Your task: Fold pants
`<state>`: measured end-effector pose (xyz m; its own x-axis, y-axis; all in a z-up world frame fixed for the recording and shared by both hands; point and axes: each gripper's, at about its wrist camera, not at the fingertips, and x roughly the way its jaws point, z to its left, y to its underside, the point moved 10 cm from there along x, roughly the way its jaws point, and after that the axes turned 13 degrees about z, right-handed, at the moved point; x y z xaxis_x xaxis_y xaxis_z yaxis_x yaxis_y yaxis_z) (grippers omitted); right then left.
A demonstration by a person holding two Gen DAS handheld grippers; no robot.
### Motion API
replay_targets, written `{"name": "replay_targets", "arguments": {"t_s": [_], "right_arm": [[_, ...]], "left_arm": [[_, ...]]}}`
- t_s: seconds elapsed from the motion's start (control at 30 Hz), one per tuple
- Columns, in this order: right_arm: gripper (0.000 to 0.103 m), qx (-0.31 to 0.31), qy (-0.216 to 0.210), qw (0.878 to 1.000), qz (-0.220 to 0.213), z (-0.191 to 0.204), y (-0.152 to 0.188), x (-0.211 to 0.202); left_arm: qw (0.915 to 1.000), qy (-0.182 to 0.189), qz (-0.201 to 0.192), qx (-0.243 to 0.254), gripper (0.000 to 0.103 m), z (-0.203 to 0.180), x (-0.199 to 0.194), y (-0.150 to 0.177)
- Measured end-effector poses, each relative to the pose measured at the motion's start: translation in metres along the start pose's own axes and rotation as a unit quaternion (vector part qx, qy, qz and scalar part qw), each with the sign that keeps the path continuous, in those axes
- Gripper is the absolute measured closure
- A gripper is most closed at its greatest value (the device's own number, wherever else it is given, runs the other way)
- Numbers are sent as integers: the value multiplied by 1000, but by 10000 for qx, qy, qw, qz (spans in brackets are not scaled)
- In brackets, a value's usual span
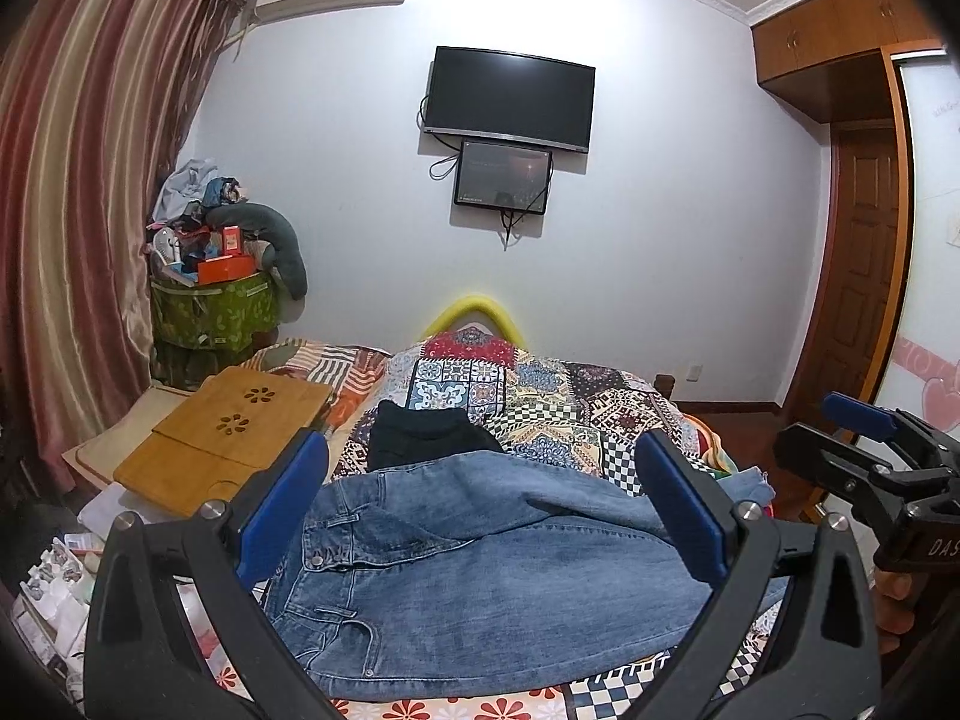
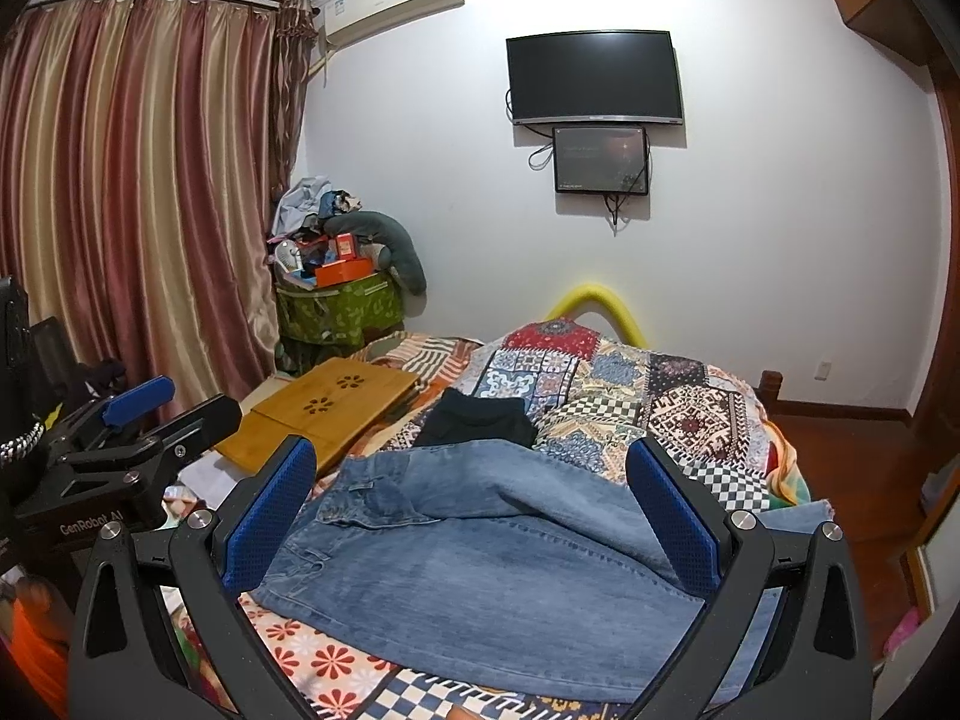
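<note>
Left hand-held gripper (image 1: 480, 507): fingers spread wide with nothing between them, hovering over the jeans; blue pads (image 1: 282, 510) face each other across the denim.
Right hand-held gripper (image 2: 471, 516): likewise gaping, gripping nothing, held above the jeans; it shows at the right edge of the left wrist view, beside the left one.
Jeans (image 1: 480, 564): blue denim spread on the bed, waistband and button toward the left, legs running to the right; the far leg is laid over the near one, leaving a long ridge across the middle. In the right wrist view the same jeans (image 2: 492, 564) fill the gap between the fingers.
Leg ends: they run past the right finger toward the bed's right edge; how they lie there is hard to tell behind the finger.
Bed (image 1: 540, 396): covered by a patchwork quilt of checks and floral tiles, with a red-flowered sheet under the near edge of the jeans.
Black garment (image 1: 420, 435): folded, just beyond the jeans on the quilt, touching or nearly touching their far edge.
Bamboo lap tray (image 1: 228, 438): lying flat at the left of the bed, near the jeans' waistband.
Green bin (image 1: 213, 312): stands in the corner by the curtain (image 1: 78, 210), piled with clothes and boxes.
Wall: a dark television (image 1: 510, 99) hangs with a smaller screen (image 1: 503, 177) just below it.
</note>
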<state>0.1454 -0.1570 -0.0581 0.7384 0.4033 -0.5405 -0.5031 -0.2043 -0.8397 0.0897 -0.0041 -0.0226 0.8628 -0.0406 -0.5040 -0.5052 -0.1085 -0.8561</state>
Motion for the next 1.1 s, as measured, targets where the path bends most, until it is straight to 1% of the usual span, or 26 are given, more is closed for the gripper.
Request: {"name": "replay_targets", "arguments": {"t_s": [0.4, 1.1], "right_arm": [[0, -6, 18, 10000, -22, 1, 0, -3], [0, -24, 31, 10000, -26, -1, 0, -4]], "left_arm": [[10000, -20, -58, 33, 0, -2, -3, 0], [10000, 7, -43, 16, 0, -5, -3, 0]]}}
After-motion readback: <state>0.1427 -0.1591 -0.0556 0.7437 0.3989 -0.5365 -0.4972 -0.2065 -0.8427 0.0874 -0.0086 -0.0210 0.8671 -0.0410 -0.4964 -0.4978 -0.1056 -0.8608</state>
